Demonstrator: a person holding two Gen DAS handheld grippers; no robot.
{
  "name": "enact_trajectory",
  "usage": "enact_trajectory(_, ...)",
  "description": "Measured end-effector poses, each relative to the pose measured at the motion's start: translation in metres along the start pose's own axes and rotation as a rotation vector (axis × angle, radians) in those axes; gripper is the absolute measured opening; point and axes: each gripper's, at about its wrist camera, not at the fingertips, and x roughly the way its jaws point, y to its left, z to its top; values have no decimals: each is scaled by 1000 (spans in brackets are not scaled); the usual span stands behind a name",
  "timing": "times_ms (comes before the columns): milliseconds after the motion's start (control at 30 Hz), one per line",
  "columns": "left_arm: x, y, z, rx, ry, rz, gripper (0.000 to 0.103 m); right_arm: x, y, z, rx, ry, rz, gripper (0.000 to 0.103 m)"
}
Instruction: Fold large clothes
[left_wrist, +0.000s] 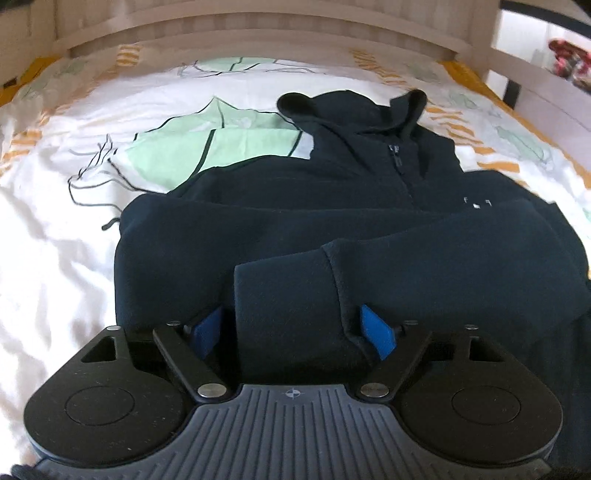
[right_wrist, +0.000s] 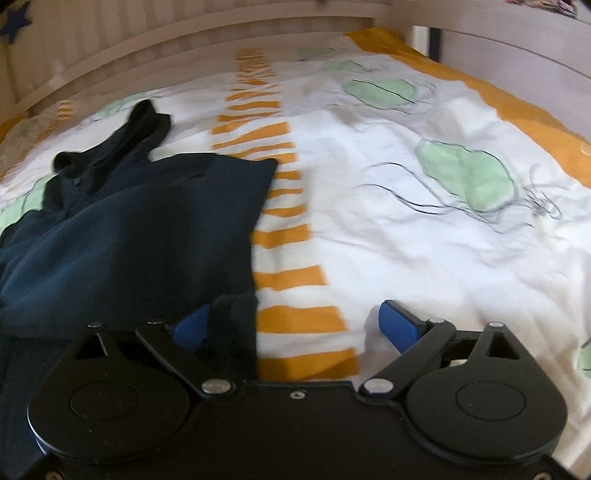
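The dark navy hoodie (left_wrist: 332, 229) lies on the bed (left_wrist: 55, 258), spread over a white duvet (right_wrist: 424, 258) printed with green shapes and orange stripes, its hood (left_wrist: 354, 110) toward the wooden headboard (left_wrist: 258, 33). Both sleeves look already laid across the chest, so I judge the fold to be partly done, with the lengthwise fold of the body to come.

On the left, the left gripper (left_wrist: 293, 334) sits low at the near end of the garment. Its 2 blue fingers (left_wrist: 376, 336) stand moderately wide, with the sleeve cuff (left_wrist: 288, 288) lying between them; the pads flank the cloth without visibly pinching it. The risk here is a shallow bite: if the fingers close on the cuff alone, only the sleeve would lift and the crossed sleeves would slide out of place. Closing too deep could instead catch the duvet underneath and drag it up with the hoodie.

To the right, the right gripper (right_wrist: 295, 328) is at the hoodie's right edge. Its fingers (right_wrist: 400, 326) are spread wide, the left pad partly hidden behind a bunched fold of dark fabric (right_wrist: 234, 325), the right pad over bare bedding. Most of the gap spans the duvet, so a close from here would likely grab bedding, or only a thin lip of hem that slips free. Uneven grips on the 2 sides would skew the fold.

The right view is somewhat blurred, so fine contact cannot be judged.
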Motion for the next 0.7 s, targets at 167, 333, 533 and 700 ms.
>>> enact_trajectory(167, -1, -2, 1, -7, 5, -8, 80, 0, 1, 1, -17, 1, -10, 97)
enact_trajectory(333, 2, -1, -1, -21, 2, -14, 81, -7, -2, 6, 23, -14, 6, 98)
enact_trajectory(533, 1, -2, -5, -26, -23, -14, 82, -9, 7, 33, 47, -80, 54, 97)
enact_trajectory(700, 0, -2, -9, -30, -39, -15, 83, 28, 24, 53, 0, -20, 41, 97)
